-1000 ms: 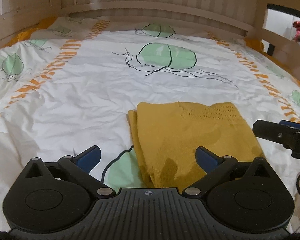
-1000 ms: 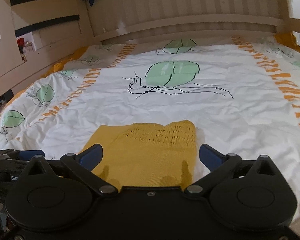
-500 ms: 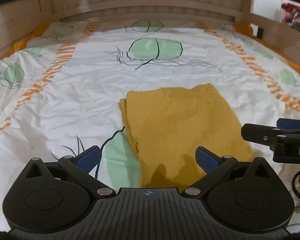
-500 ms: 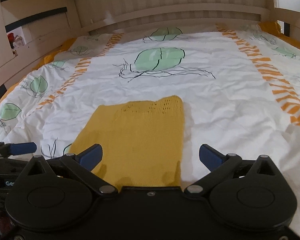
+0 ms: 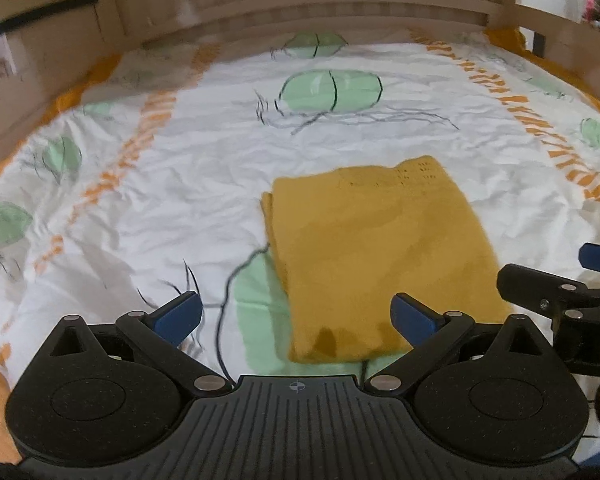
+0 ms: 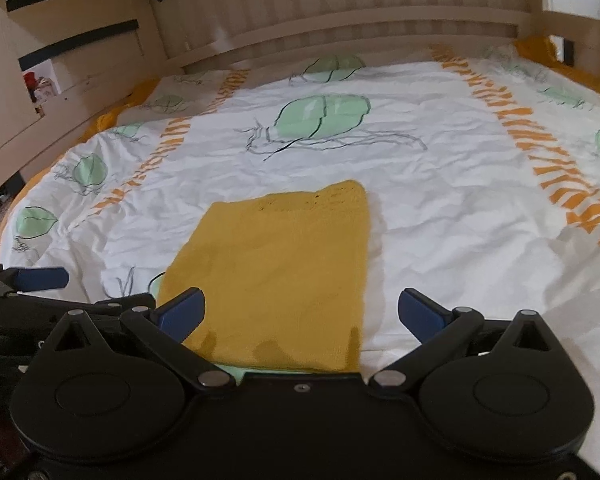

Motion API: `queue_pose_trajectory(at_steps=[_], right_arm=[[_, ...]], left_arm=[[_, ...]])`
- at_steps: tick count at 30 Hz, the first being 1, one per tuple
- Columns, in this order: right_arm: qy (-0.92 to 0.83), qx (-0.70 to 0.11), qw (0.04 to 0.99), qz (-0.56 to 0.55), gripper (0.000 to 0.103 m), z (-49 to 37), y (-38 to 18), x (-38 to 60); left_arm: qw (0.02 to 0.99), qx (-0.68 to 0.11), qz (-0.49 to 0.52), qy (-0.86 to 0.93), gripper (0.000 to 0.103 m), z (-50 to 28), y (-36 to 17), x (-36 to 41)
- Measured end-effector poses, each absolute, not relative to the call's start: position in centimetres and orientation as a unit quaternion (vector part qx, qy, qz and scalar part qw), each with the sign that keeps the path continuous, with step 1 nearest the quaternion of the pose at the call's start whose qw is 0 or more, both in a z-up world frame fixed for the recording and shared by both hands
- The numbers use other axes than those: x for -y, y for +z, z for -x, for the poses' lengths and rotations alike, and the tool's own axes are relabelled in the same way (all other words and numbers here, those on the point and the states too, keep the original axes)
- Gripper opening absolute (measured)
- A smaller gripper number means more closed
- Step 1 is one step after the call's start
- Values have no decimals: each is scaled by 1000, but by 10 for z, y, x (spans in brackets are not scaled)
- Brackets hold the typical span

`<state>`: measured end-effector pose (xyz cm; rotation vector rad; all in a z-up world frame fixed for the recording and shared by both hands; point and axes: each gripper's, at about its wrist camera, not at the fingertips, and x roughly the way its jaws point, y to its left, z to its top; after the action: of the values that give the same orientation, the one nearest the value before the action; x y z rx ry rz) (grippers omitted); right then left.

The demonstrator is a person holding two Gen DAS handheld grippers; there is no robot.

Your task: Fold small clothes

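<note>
Left wrist view, folded mustard knit garment (image 5: 376,256) flat on the leaf-print duvet (image 5: 180,184) of a wooden-framed bed (image 5: 340,4), left gripper (image 5: 296,314) spread wide and empty just short of it, right gripper (image 6: 302,312) likewise released beside it.

Only a white letter "D", cut off by the frame edge, is showing on the black body of the right gripper (image 5: 592,280) in the left wrist view; nothing else is reading clearly.

The right claw (image 5: 580,280) is cut off by the left view's edge.
</note>
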<state>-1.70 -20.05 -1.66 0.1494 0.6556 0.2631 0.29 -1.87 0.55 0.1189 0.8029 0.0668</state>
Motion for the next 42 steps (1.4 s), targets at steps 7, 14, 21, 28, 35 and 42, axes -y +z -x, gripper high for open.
queue_pose_trajectory(at_steps=[7,14,21,28,35,42], right_arm=[[38,-330,943,-36,102,22,-14,198],[57,-348,935,-42,102,23,-18,199],[62,-359,930,-43,102,24,-20,194],[60,-367,927,-44,102,23,-20,195],[59,-374,924,-43,102,22,-22,193],[60,-382,922,-38,102,21,-24,190]], left_arm=[[911,-409,-44,32,102,-1,3,17],[905,-423,-34,29,102,-1,1,17],[898,-438,-22,27,102,-2,-4,13],[895,-445,-12,29,102,-2,-7,9],[892,-450,-7,30,102,-3,-9,6],[891,-452,-1,33,102,-5,-11,2]])
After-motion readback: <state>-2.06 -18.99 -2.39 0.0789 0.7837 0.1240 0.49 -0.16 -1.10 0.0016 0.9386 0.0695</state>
